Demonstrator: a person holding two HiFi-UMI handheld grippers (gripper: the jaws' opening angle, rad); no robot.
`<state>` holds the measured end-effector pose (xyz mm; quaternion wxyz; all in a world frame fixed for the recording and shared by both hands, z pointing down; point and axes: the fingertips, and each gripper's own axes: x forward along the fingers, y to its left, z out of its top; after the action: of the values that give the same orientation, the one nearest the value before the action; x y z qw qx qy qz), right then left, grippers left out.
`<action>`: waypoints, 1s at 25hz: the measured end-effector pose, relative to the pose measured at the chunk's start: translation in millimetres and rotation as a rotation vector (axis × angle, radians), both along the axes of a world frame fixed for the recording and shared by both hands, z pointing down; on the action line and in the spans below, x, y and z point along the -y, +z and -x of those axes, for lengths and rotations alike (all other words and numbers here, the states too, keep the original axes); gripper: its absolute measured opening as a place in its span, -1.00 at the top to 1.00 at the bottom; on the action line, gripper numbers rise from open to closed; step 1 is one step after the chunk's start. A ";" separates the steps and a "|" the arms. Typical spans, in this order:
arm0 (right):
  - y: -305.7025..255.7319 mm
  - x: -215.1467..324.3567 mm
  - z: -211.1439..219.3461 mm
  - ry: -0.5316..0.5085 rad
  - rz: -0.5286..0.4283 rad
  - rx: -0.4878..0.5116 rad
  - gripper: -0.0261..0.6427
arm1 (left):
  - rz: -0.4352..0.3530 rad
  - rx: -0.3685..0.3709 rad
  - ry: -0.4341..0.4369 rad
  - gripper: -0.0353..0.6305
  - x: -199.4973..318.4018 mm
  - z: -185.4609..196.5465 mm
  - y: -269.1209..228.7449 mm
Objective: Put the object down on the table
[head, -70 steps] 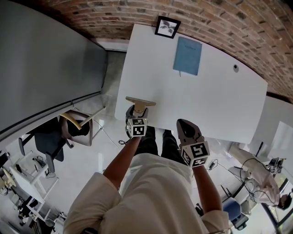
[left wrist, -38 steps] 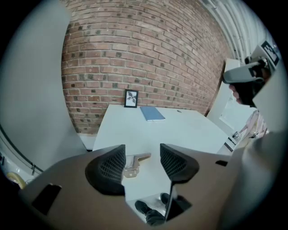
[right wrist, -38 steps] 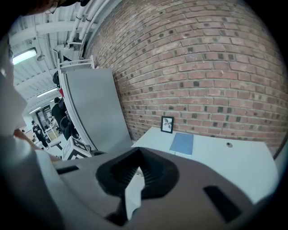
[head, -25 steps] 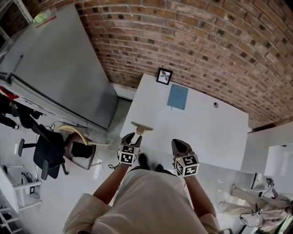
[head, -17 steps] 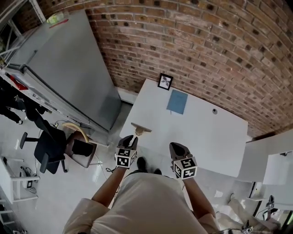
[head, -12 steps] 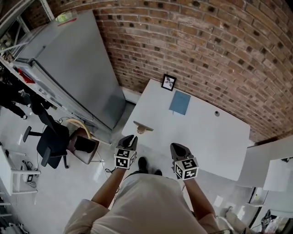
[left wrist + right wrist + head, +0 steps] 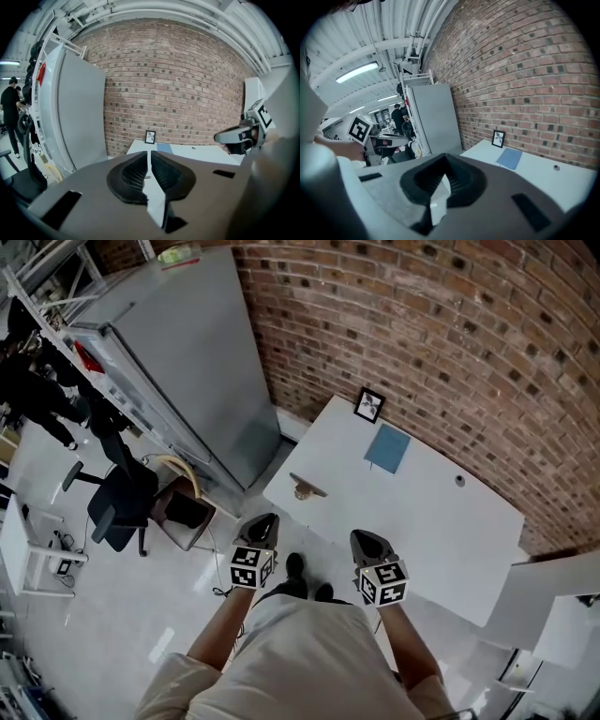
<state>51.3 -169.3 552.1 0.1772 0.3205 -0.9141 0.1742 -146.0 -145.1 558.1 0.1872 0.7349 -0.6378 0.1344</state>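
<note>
Left gripper view: left hand-held gripper (image 7: 149,155), jaws just closing, narrow and empty.

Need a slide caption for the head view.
Tan object on white table, near its edge; left gripper, jaws just closing empty, and right gripper held short of it.

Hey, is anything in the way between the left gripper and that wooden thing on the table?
Nothing visible. The wooden object sits near the table's front left edge, open air between it and the left gripper, whose jaws have just been closing, empty. The blue notebook and framed picture lie beyond it.
</note>
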 end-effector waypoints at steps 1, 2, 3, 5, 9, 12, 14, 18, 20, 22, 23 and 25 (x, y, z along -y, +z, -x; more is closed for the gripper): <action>-0.2 -1.9 1.4 -0.009 -0.001 0.002 0.92 | -0.002 -0.001 -0.011 0.85 -6.0 1.3 -0.9; -0.6 -3.6 3.1 -0.017 -0.003 0.002 0.92 | -0.003 -0.002 -0.019 0.85 -11.6 2.8 -1.5; -1.2 -5.3 5.0 -0.024 -0.004 0.003 0.92 | -0.004 -0.002 -0.026 0.86 -17.0 4.7 -1.9; -2.7 -9.2 10.2 -0.036 -0.007 0.005 0.92 | -0.007 -0.005 -0.039 0.87 -27.0 10.5 -3.2; -8.0 -18.3 23.6 -0.055 -0.015 0.010 0.92 | -0.036 -0.010 -0.070 0.90 -44.6 29.1 -13.3; -14.0 -23.5 35.5 -0.059 -0.031 0.005 0.92 | -0.061 -0.005 -0.077 0.91 -56.2 47.6 -21.4; -18.4 -24.7 43.0 -0.045 -0.039 0.003 0.92 | -0.067 -0.002 -0.064 0.91 -61.7 58.8 -24.7; -31.9 -29.3 57.5 -0.005 -0.061 0.014 0.92 | -0.071 -0.014 -0.014 0.91 -69.0 74.4 -30.6; -37.9 -31.2 65.0 0.006 -0.083 0.009 0.92 | -0.088 -0.015 0.018 0.91 -70.5 79.8 -36.2; -41.6 -32.4 72.0 0.015 -0.101 0.001 0.92 | -0.102 -0.014 0.041 0.91 -71.5 85.8 -41.9; -43.5 -33.1 75.0 0.018 -0.107 -0.001 0.92 | -0.107 -0.017 0.049 0.91 -71.8 88.9 -44.6; -48.6 -33.8 80.0 0.022 -0.121 0.000 0.92 | -0.118 -0.022 0.058 0.91 -70.9 94.8 -49.8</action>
<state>-28.7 -135.4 503.6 0.1554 0.3407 -0.9194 0.1205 -240.8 -74.2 508.3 0.1465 0.7643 -0.6209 0.0939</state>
